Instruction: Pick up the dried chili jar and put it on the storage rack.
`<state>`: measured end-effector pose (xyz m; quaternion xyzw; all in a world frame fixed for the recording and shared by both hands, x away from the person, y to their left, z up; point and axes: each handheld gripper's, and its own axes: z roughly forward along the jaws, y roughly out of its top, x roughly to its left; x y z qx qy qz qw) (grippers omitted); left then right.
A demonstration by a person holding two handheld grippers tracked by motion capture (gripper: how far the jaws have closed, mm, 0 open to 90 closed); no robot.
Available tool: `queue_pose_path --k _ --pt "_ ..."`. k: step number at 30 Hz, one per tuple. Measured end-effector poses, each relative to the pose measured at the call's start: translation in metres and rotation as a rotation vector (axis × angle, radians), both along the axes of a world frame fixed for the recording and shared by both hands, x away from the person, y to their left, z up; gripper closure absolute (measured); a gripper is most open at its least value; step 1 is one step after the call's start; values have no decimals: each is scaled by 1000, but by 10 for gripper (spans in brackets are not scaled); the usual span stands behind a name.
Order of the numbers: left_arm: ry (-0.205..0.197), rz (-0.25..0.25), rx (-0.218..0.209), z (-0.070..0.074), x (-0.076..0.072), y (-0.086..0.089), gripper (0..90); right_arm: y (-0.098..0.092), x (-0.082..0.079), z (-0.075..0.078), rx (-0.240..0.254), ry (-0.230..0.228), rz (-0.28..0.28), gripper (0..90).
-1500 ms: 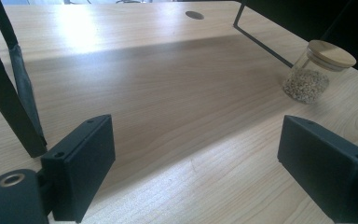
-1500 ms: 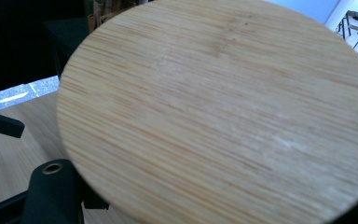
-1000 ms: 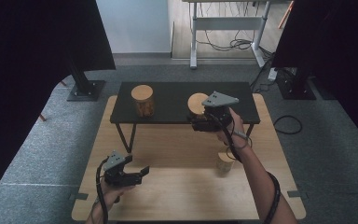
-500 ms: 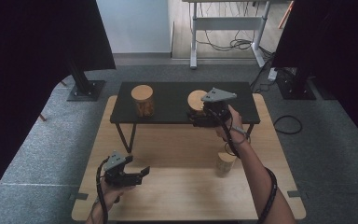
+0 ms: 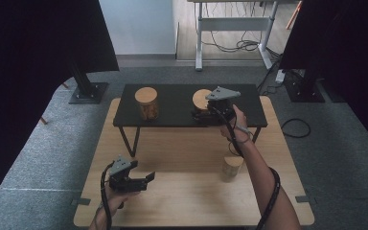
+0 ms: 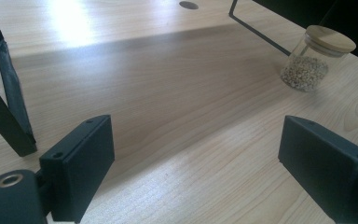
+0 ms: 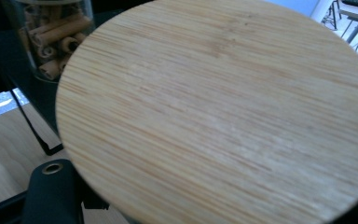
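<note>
A glass jar with a round bamboo lid (image 5: 201,98) is at the right-middle of the black riser shelf (image 5: 172,115). My right gripper (image 5: 205,114) is shut on the jar from the near side. In the right gripper view the lid (image 7: 223,116) hides the jaws and the glass below. Whether the jar rests on the shelf or hangs just above it I cannot tell. My left gripper (image 5: 146,179) hovers low over the near left of the wooden table (image 5: 187,201). It is open, with bare wood between its pads (image 6: 79,163).
A second lidded jar of brown rolled sticks (image 5: 146,103) stands on the shelf's left part, close beside the held jar (image 7: 51,37). A small lidded jar of grains (image 5: 231,167) stands on the table at the near right (image 6: 314,58). A shelf leg (image 6: 9,112) is near the left jaw.
My right gripper and its jar have edged a little toward the far side and left of the shelf. The left gripper has stayed where it was.
</note>
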<state>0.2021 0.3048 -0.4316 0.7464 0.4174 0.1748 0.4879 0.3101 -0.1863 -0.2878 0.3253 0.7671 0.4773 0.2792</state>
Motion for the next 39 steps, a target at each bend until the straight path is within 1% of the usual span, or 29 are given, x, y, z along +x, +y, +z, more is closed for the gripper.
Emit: queue_pose_path --k 15,19,21,30,39 --pt "-4 0 0 1 -1 1 96 6 12 -3 0 10 -28 246" --pt "-7 -4 -9 2 -2 2 97 9 16 -2 -5 14 -36 246" --pt "-13 -5 -7 3 -3 2 97 10 17 -2 -5 16 -35 246" --pt "-17 -6 -11 3 -4 2 97 10 22 -1 -8 28 -24 246" --pt "-13 -9 -9 3 -3 1 96 10 26 -2 -3 44 -13 245"
